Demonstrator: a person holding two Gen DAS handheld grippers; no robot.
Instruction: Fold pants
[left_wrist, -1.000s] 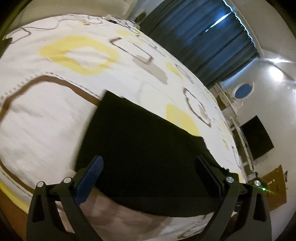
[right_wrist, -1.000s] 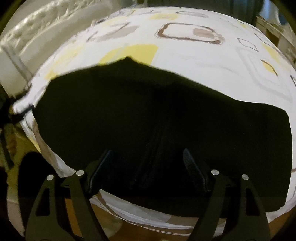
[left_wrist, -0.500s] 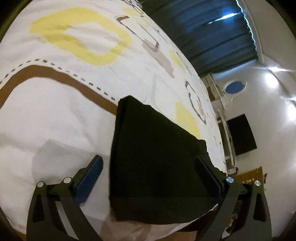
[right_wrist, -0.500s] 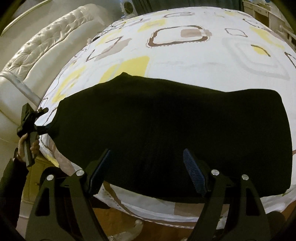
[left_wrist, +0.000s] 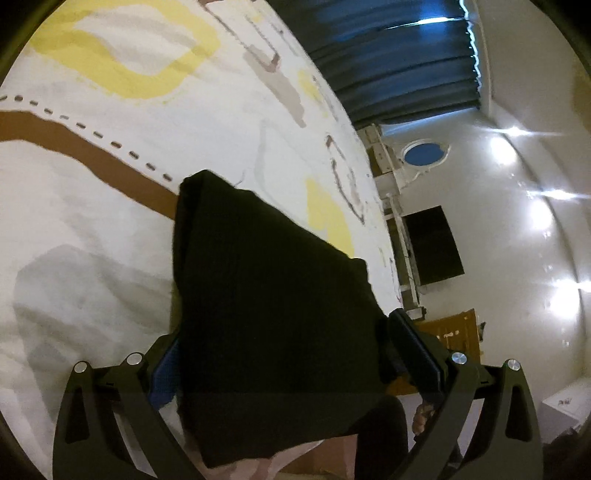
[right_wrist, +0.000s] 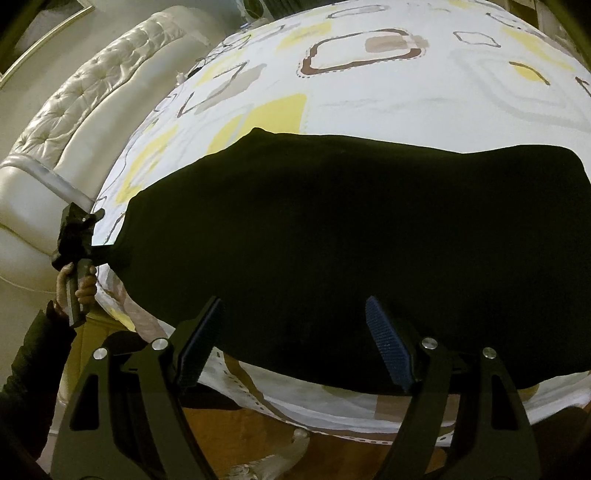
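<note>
Left wrist: black pants (left_wrist: 273, 295) lie on the patterned bed (left_wrist: 92, 206), one end running in between the left tongs (left_wrist: 284, 354). Jaws wide, fabric fills the gap; pad contact unclear, left pad mostly hidden by cloth.

Right wrist: pants spread across the bed's near edge. Right tongs (right_wrist: 295, 339) spread wide, hovering over the near hem, holding nothing. Left tongs at the pants' left end, tips hidden by fabric. Folds unreadable in black.
</note>
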